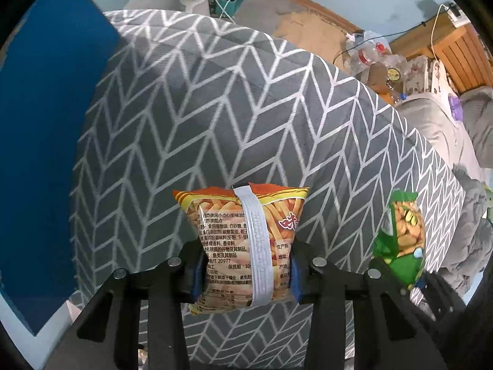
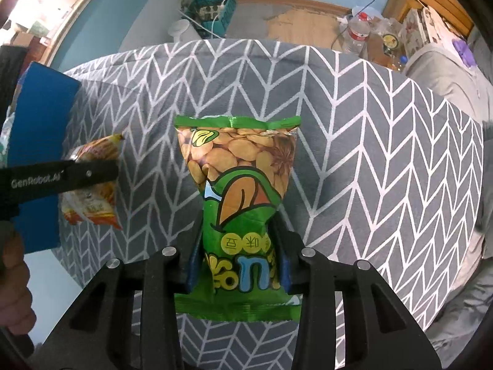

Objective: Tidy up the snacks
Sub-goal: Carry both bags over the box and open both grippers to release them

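Observation:
My left gripper point(image 1: 245, 273) is shut on an orange snack bag point(image 1: 243, 243) with a white back seam, held above the grey chevron tablecloth point(image 1: 215, 108). My right gripper point(image 2: 238, 269) is shut on a green bean-snack bag point(image 2: 240, 191), also held above the cloth. In the left wrist view the green bag point(image 1: 400, 237) shows at the right. In the right wrist view the orange bag point(image 2: 92, 182) and the left gripper's black finger point(image 2: 61, 178) show at the left.
A blue box point(image 1: 46, 154) stands at the table's left edge, also in the right wrist view point(image 2: 40, 160). Beyond the table are a teal crate point(image 2: 215, 9) with cables, plastic bottles point(image 2: 357, 30), a wooden bed frame point(image 1: 462, 52) and grey bedding point(image 1: 446, 129).

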Demonstrator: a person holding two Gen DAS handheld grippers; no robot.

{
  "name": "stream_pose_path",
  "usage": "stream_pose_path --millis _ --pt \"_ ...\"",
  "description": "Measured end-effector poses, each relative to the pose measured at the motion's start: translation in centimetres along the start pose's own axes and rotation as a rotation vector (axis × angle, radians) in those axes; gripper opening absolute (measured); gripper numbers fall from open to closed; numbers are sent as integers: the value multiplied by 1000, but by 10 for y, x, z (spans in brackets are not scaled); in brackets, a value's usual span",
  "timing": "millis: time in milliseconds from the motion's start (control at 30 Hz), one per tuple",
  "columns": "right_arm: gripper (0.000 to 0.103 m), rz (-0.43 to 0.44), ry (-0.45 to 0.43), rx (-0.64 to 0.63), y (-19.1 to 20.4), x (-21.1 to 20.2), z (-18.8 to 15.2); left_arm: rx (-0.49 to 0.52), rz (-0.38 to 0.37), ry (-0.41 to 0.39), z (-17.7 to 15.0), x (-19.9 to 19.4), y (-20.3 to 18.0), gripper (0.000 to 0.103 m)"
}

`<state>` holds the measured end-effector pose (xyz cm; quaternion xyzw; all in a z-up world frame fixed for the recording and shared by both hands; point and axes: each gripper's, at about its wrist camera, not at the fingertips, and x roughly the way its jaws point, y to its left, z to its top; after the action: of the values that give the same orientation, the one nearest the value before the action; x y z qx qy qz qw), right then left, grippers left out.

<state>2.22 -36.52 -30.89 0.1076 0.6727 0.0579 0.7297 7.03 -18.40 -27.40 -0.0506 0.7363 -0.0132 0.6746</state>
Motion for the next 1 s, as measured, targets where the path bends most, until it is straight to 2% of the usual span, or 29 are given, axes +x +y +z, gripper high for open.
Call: stream_pose_path --millis 300,533,1000 --pt "37 19 -18 -18 23 -23 6 47 10 -43 -20 -43 38 41" --pt "37 34 -41 -45 53 -44 14 91 14 -107 -29 -83 63 41" --pt "37 94 -66 -107 126 -69 34 83 5 -182 -27 -134 125 41"
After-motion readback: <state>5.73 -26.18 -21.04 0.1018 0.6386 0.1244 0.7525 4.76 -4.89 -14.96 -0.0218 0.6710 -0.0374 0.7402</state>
